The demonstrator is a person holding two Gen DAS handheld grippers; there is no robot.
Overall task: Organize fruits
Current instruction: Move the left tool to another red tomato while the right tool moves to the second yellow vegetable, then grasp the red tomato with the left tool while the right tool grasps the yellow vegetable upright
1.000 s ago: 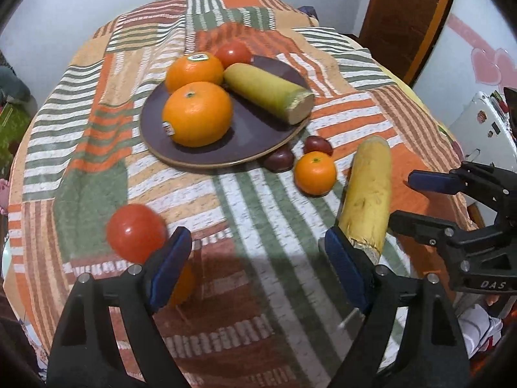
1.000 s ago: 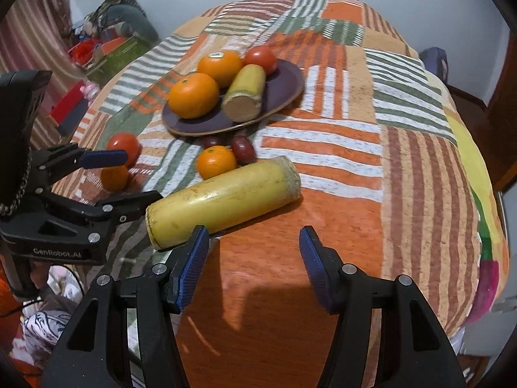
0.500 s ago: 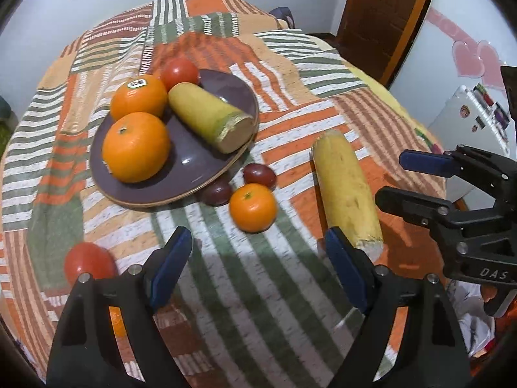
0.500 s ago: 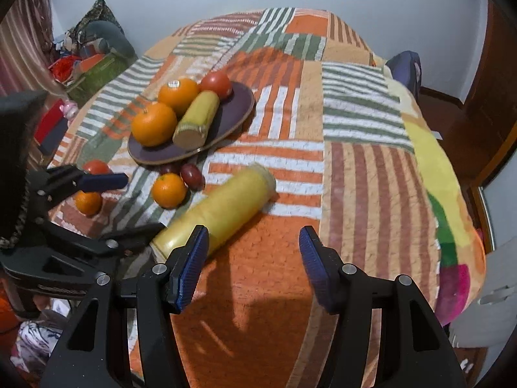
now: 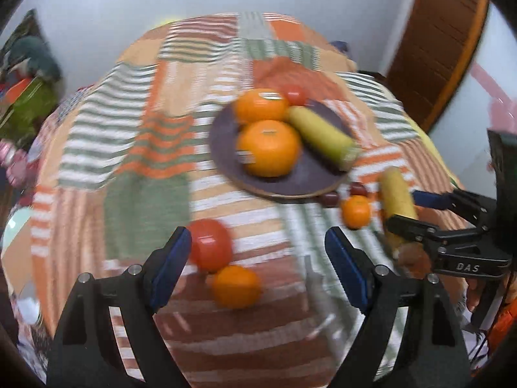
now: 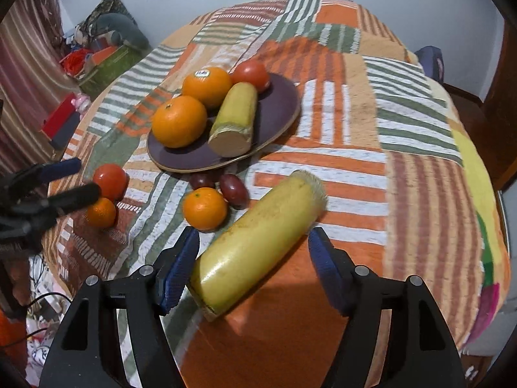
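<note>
While our right gripper (image 6: 252, 265) has just been opening its jaws around the long yellow fruit (image 6: 255, 245) on the tablecloth (image 6: 420, 194), untouched by the pads, our left gripper (image 5: 258, 265) hangs open above a tomato (image 5: 210, 245) near the plate (image 5: 226, 148).

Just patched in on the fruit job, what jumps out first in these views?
The dark plate mid-table, carrying two big oranges, a tomato and a cut yellow fruit. Nearer, a long yellow fruit lies on the striped cloth between the open right gripper pads, untouched on the right side.
</note>
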